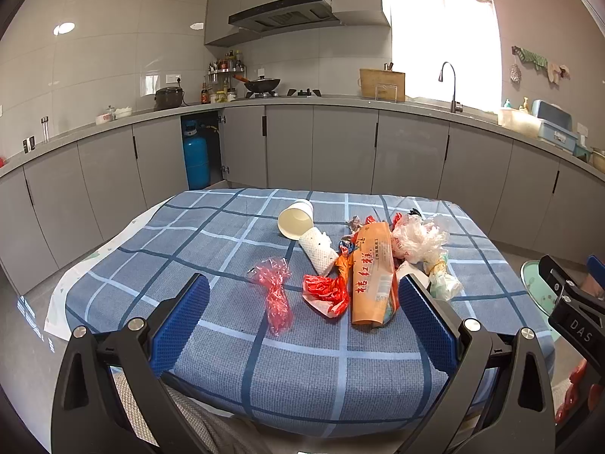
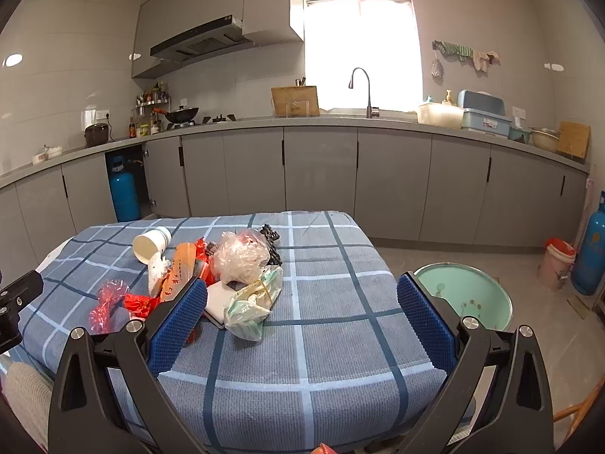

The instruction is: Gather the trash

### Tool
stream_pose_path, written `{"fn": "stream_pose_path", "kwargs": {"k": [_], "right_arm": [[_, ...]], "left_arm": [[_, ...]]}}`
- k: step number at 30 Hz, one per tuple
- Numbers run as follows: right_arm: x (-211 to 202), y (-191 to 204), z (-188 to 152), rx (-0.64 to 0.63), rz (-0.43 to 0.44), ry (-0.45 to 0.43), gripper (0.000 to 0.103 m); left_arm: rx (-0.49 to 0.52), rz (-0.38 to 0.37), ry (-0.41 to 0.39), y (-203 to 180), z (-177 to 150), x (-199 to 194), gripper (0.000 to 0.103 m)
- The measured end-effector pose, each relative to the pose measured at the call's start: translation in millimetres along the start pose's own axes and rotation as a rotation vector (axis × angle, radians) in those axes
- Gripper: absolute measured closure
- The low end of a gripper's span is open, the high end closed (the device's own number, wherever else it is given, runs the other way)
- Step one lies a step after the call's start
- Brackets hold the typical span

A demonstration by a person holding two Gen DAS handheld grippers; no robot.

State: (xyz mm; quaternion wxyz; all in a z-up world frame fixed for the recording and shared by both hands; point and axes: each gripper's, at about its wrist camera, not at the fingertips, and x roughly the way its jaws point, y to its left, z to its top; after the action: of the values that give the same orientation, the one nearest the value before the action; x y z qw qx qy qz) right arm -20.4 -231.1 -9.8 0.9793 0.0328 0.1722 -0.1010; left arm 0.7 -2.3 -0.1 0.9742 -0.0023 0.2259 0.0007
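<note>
**Inspector:** Both tools stood wide, holding nothing: left gripper [image 1: 304, 316] and right gripper [image 2: 302, 316], at the near edge of the table [image 2: 332, 340].

**Assistant:** The trash?

**Inspector:** Heaped mid-table, left to right: red cellophane [image 1: 273, 291], paper cup [image 1: 296, 218], orange packet [image 1: 372, 272], clear plastic bag [image 2: 238, 255], green bag [image 2: 251, 302]. The green basin [image 2: 463, 295] sat on the floor, right.

**Assistant:** Risks?

**Inspector:** Thin film could slip from the pads; the tipped cup could roll off.

**Assistant:** Writing?

**Inspector:** Red Chinese characters on the packet, not legible to me; "DAS" on the other tool's body.
</note>
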Motion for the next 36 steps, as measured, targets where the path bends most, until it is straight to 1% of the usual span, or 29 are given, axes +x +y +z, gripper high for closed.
{"fn": "stream_pose_path", "kwargs": {"k": [36], "right_arm": [[4,-2,-3,-0.001,-0.006,0.011,0.004]], "left_arm": [[0.002,-0.008,0.029,-2,-8,11,0.005]]}}
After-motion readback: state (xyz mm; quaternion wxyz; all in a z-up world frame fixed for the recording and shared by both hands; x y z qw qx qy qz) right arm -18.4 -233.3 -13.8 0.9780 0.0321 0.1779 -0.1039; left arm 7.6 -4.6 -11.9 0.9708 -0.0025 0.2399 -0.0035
